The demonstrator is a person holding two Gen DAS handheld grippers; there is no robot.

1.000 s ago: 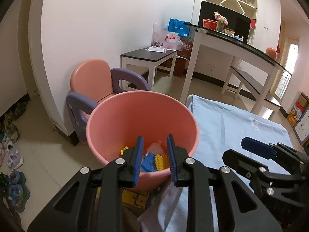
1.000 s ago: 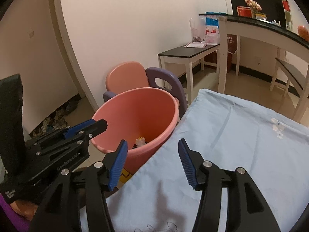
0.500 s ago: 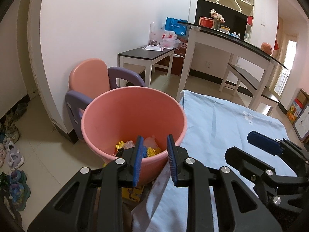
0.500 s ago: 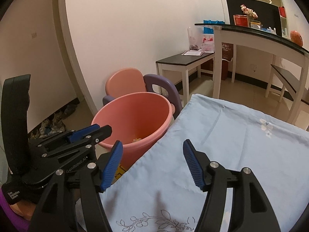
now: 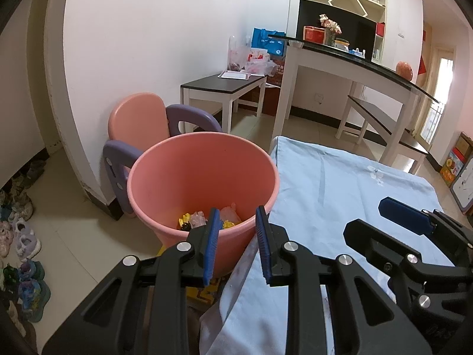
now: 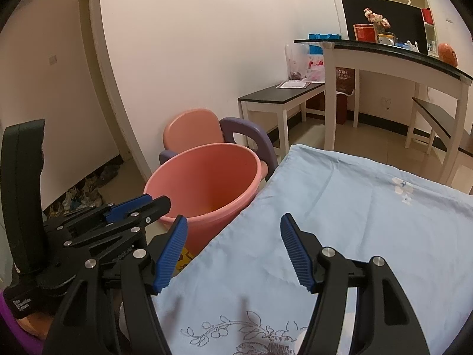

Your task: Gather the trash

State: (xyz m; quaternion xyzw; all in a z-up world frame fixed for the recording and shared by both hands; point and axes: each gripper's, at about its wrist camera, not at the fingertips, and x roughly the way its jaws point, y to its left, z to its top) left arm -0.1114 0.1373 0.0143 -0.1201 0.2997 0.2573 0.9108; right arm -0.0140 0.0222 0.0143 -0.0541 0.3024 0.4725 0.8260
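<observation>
A pink bucket point(image 5: 204, 159) stands on the floor against the left edge of a table covered with a light blue cloth point(image 5: 340, 183); it also shows in the right wrist view point(image 6: 207, 171). Yellow, pink and clear trash pieces point(image 5: 204, 217) lie at its bottom. My left gripper point(image 5: 236, 245) is open and empty, just above the bucket's near rim. My right gripper point(image 6: 233, 254) is open wide and empty above the cloth point(image 6: 340, 222), right of the bucket. The right gripper also shows in the left wrist view point(image 5: 408, 236).
A pink and purple child's chair point(image 5: 142, 127) stands behind the bucket against the white wall. A low dark-topped bench point(image 5: 224, 85) and a tall white table point(image 5: 354, 62) stand farther back. Shoes point(image 5: 20, 236) line the floor at left. Yellow packaging point(image 5: 207, 291) lies under the bucket.
Both grippers have drawn back and up from the bucket, which looks smaller and farther. The left gripper's jaws have opened a little wider. More of the embroidered cloth shows below the right gripper.
</observation>
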